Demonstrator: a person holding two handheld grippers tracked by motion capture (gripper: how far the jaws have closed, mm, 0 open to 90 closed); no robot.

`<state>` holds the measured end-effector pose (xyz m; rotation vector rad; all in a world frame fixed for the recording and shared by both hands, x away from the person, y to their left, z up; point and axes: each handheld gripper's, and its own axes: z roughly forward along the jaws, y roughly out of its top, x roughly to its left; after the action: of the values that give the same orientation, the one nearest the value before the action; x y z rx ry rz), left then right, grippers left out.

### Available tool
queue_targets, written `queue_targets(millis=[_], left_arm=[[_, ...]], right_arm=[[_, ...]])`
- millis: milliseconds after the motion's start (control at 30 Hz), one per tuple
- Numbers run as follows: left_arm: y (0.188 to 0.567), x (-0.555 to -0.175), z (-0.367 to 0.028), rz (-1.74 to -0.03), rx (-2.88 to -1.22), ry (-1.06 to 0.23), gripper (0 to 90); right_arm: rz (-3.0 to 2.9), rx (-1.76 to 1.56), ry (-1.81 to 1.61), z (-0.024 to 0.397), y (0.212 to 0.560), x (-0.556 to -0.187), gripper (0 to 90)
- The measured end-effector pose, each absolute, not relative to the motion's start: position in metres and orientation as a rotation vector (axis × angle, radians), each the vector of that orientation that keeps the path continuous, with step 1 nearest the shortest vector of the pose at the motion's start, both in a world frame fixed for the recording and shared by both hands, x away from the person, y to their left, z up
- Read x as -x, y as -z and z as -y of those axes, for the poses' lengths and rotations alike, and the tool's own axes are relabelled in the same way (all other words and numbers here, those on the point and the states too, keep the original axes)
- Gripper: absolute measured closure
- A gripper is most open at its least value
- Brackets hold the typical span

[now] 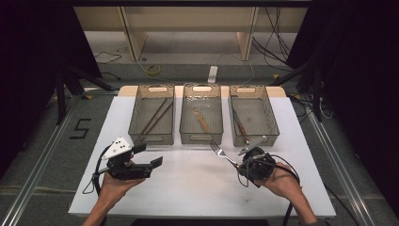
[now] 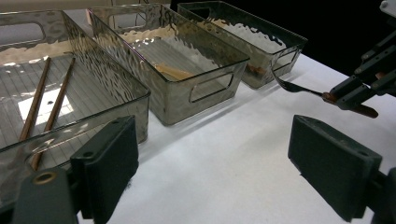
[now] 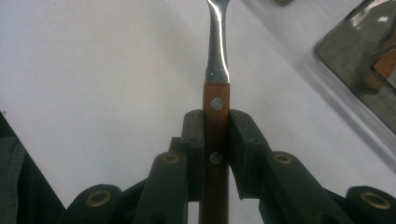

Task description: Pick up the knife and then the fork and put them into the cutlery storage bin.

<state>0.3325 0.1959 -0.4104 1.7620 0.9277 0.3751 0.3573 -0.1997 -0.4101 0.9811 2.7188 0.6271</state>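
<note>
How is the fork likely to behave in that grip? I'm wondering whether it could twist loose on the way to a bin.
The fork looks stiff, with a metal neck and riveted wooden handle. The right gripper clamps only the flat handle, so the long front end might pivot if bumped. Wood against the pads probably slips little.

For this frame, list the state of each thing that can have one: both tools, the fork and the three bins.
Right tool: shut on the fork's wooden handle.
Fork: held off the table, tines toward the bins.
Left tool: open, nothing between its jaws.
Left bin: holds two chopsticks lying flat.
Middle bin: holds one wooden-handled utensil.
Right bin: holds one wooden-handled utensil along its left wall.
</note>
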Motion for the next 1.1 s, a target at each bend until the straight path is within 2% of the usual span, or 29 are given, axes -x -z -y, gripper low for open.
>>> queue_targets(millis=[1100], left_arm=[[0.413, -0.331, -0.189, -0.915, -1.768, -0.350, 15.4]], right_arm=[[-2.536, -1.107, -0.757, 0.224, 0.380, -0.404, 77.5]])
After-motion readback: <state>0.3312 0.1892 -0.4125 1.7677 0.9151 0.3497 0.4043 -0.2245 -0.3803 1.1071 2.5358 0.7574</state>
